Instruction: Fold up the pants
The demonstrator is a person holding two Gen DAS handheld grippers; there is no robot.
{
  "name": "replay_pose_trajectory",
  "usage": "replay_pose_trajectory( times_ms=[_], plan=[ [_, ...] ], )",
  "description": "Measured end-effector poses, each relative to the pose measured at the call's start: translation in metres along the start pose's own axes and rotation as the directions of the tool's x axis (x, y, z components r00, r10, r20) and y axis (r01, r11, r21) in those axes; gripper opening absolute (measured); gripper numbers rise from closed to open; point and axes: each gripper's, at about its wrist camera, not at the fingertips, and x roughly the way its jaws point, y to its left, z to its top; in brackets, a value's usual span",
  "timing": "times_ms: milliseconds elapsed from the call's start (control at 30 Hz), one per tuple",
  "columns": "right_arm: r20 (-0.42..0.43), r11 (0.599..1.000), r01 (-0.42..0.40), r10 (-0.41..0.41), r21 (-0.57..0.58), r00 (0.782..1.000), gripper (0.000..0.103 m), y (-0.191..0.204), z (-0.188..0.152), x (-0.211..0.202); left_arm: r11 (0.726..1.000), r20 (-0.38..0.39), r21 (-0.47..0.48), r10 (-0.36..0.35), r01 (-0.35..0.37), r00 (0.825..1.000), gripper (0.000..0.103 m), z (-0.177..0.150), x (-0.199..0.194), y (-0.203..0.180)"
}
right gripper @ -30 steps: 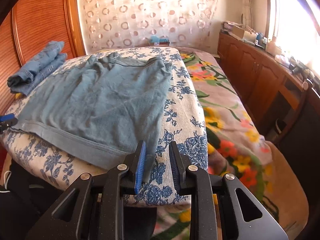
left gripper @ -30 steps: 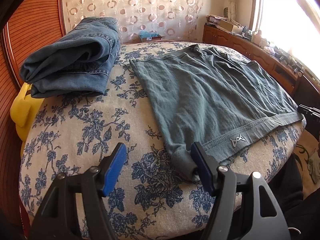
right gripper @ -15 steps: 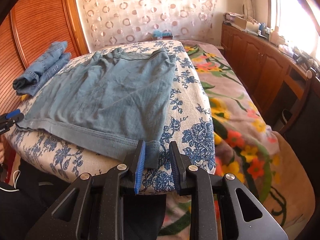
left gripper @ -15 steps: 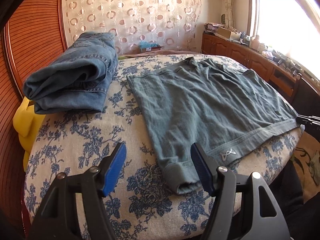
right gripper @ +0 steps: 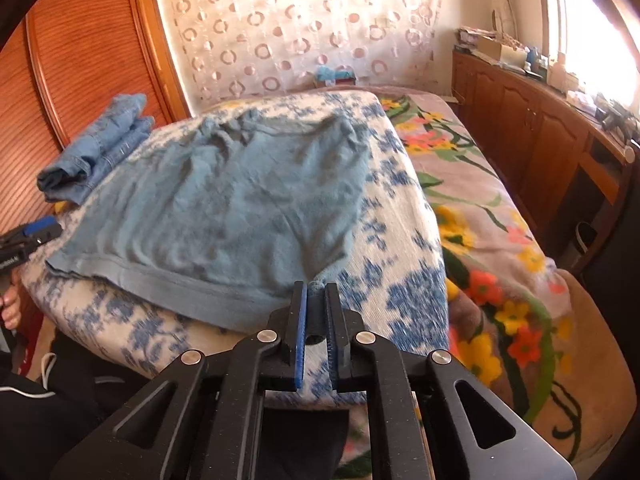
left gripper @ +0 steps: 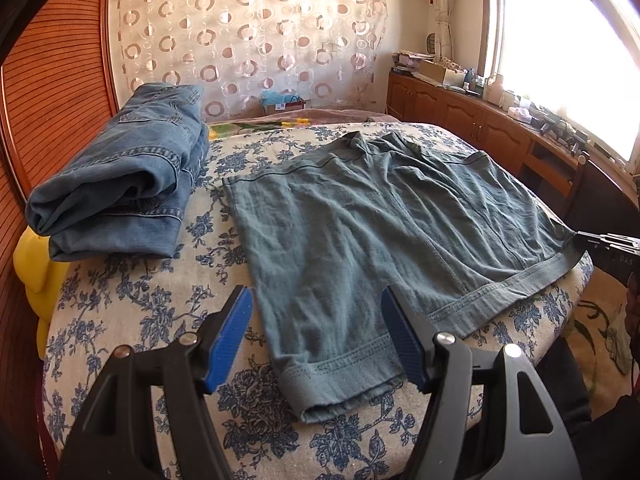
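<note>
Teal-grey pants (left gripper: 360,232) lie spread flat on a blue-flowered cushion (left gripper: 132,304); they also show in the right wrist view (right gripper: 224,216). My left gripper (left gripper: 320,332) is open, its blue pads on either side of the near left waistband corner, just above it. My right gripper (right gripper: 316,312) is shut on the near right corner of the pants and lifts it slightly off the cushion. The right gripper's tip shows in the left wrist view (left gripper: 600,240); the left gripper shows in the right wrist view (right gripper: 32,236).
Folded blue jeans (left gripper: 124,176) lie at the cushion's far left. A yellow object (left gripper: 32,272) sits below them. A wooden headboard (left gripper: 52,80) is on the left, a floral bedspread (right gripper: 480,216) and wooden cabinets (right gripper: 540,128) on the right.
My right gripper has closed on the pants' right corner and begun lifting it. My left gripper has shifted right, so its pads now straddle the left corner.
</note>
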Motion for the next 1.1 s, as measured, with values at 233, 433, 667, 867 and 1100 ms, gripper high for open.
replay_pose_trajectory(
  times_ms=[233,433,667,867,1100],
  plan=[
    [0.045,0.993,-0.111,0.113,-0.051,0.993,0.004,0.041,0.032,0.002,1.000,0.011,-0.011,0.019,-0.019,1.000,0.067,0.000,-0.006,0.008],
    [0.050,0.968,-0.208,0.217,-0.143,0.975,0.004,0.101,0.054,0.018,0.999,0.025,-0.034,0.043,-0.043,0.999,0.067,-0.002,-0.015,0.025],
    [0.004,0.914,-0.316,0.327,-0.255,0.945,0.004,0.180,0.067,0.041,0.995,0.038,-0.073,0.072,-0.070,0.997,0.067,-0.006,-0.023,0.050],
    [-0.030,0.865,-0.393,0.404,-0.311,0.914,0.004,0.231,0.068,0.047,0.991,0.045,-0.101,0.093,-0.088,0.995,0.067,-0.009,-0.030,0.067],
    [-0.090,0.830,-0.455,0.452,-0.322,0.887,0.004,0.261,0.064,0.059,0.984,0.050,-0.134,0.125,-0.118,0.991,0.067,-0.015,-0.035,0.086]
  ],
)
